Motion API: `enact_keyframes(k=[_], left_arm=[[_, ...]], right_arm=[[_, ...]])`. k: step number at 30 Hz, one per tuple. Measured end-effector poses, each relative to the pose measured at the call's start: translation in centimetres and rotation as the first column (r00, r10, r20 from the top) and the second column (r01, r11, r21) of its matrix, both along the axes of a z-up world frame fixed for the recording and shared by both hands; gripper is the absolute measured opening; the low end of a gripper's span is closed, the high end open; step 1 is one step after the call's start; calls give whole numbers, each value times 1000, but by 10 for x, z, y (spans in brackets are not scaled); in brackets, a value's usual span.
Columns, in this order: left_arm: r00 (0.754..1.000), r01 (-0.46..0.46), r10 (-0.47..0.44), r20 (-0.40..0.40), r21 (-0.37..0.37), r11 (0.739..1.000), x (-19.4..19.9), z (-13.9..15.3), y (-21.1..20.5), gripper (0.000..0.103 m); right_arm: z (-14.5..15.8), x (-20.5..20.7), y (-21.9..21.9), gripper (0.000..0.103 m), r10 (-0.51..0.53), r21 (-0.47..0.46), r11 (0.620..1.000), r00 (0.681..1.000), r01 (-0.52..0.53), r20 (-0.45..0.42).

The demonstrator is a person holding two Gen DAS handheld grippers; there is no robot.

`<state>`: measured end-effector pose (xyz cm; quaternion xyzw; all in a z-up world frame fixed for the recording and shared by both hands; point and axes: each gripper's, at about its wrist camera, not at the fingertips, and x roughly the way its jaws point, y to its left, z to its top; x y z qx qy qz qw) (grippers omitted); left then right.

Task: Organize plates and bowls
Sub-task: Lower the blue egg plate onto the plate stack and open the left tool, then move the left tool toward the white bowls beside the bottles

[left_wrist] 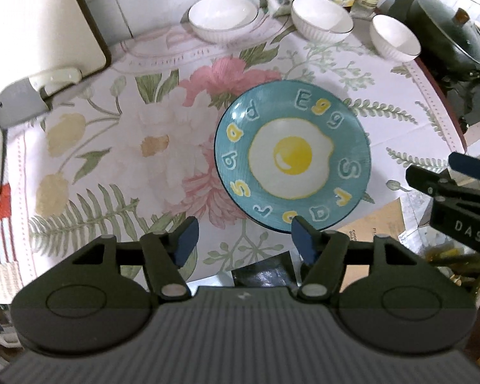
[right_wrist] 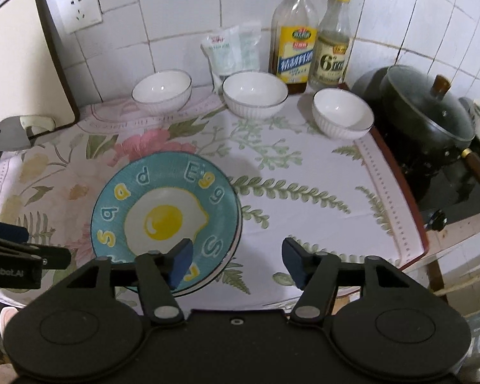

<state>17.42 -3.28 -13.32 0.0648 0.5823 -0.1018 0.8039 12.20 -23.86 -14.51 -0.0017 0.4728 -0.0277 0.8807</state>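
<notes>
Lying flat on the floral tablecloth (left_wrist: pixel 118 147), the egg plate (left_wrist: pixel 292 163) sits just beyond both grippers, left gripper (left_wrist: pixel 244 238) and right gripper (right_wrist: pixel 236 260), each spread apart and empty; only the right view shows the wall socket (right_wrist: pixel 78 8).

Clearance: open cloth ahead, rear wall crowded

Left gripper (left_wrist: pixel 244 240): flowered desk (left_wrist: pixel 112 147) bare ahead-left; teal plate (left_wrist: pixel 292 156) ahead-right; cleaver (left_wrist: pixel 19 102) and cutting board (left_wrist: pixel 41 22) far left. Right gripper (right_wrist: pixel 236 262): bare cloth ahead and to its right as far as the desk edge; three white bowls (right_wrist: pixel 255 94) in a row beyond, bottles (right_wrist: pixel 296 41) behind them; black lidded pot (right_wrist: pixel 428 112) far right.
</notes>
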Motion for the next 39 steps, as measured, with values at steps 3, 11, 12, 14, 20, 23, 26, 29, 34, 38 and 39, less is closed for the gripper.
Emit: enact_keyframes(k=[3,11,12,14,20,23,26,29,34,38,39], left_arm=[[1000,13,-14,17,18,1000,-3,15,-9,70],[997,20,-19,68,-5,1000,-7,52,-42,77],[997,18,-18,75,-10,1000,-7,56,-48,78],[996,24,-22,84,-21,999,-8,62,-59,81],[992,28,-24,123,-30,999,-10,75,-95,86],[991,20,-16,133,-31,999,-5,80,-114,86],[993,0,6,115,-54,999,3,81,-129,86],[994,-29,38,103,-81,996,11,81,-143,88],[990,-64,73,123,-79,995,28,77,-167,90],[985,-104,114,126,-89,991,44,69,-186,90],[985,-108,118,125,-82,991,48,67,-191,90]], right_arm=[[13,-3,-10,70,7,6,1000,1000,-7,12],[45,-6,-46,70,47,4,999,998,-48,40],[49,-6,-51,70,51,3,999,998,-52,45],[57,-6,-61,70,64,1,998,997,-64,54],[75,-4,-95,70,104,-14,995,991,-103,87],[81,0,-111,70,124,-19,992,987,-123,103],[84,7,-126,70,139,-19,990,984,-138,109],[85,15,-142,70,163,-20,987,980,-162,116],[76,32,-166,71,217,-2,976,965,-219,148],[57,53,-185,71,242,15,968,949,-250,202],[52,59,-189,71,244,20,967,946,-254,214]])
